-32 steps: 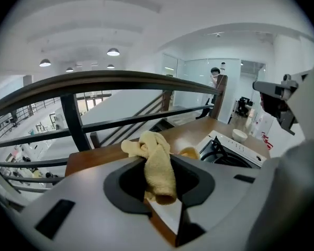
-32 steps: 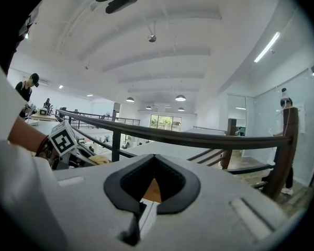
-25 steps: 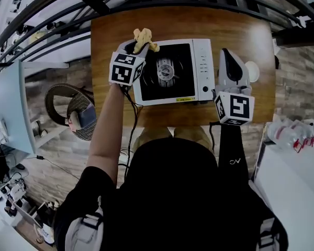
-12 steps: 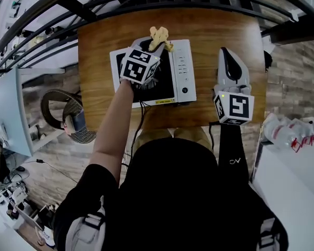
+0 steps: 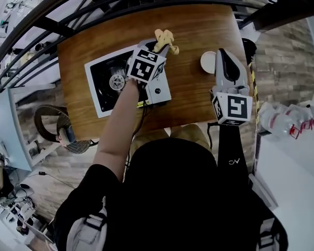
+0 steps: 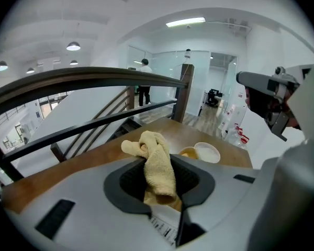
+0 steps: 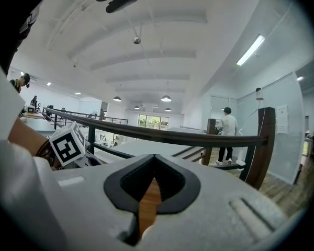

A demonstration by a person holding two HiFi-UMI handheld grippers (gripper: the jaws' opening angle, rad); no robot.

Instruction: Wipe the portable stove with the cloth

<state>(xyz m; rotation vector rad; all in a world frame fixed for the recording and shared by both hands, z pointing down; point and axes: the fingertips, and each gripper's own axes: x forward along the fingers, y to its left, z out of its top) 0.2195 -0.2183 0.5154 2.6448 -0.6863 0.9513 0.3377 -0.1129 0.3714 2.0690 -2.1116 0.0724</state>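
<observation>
Two grippers show, but only one is working. Our left gripper (image 5: pixel 158 48) is clamped on the cloth (image 5: pixel 165 37), whose yellow wad bunches out past the jaws. It hangs over the right-hand control strip of the stove (image 5: pixel 104 72), which sits skewed at the left of the table (image 5: pixel 199 25). The wad reaches beyond the stove's far corner. We cannot tell whether cloth meets metal. To wipe well, we judge we should tip the wad down flat, press lightly and draw overlapping strokes across the black top, skirting the burner (image 5: pixel 116 81). Our right gripper (image 5: pixel 225 54) hangs beside a small bowl (image 5: pixel 206 61), jaws all but together on nothing. It could steady the stove against sliding.
</observation>
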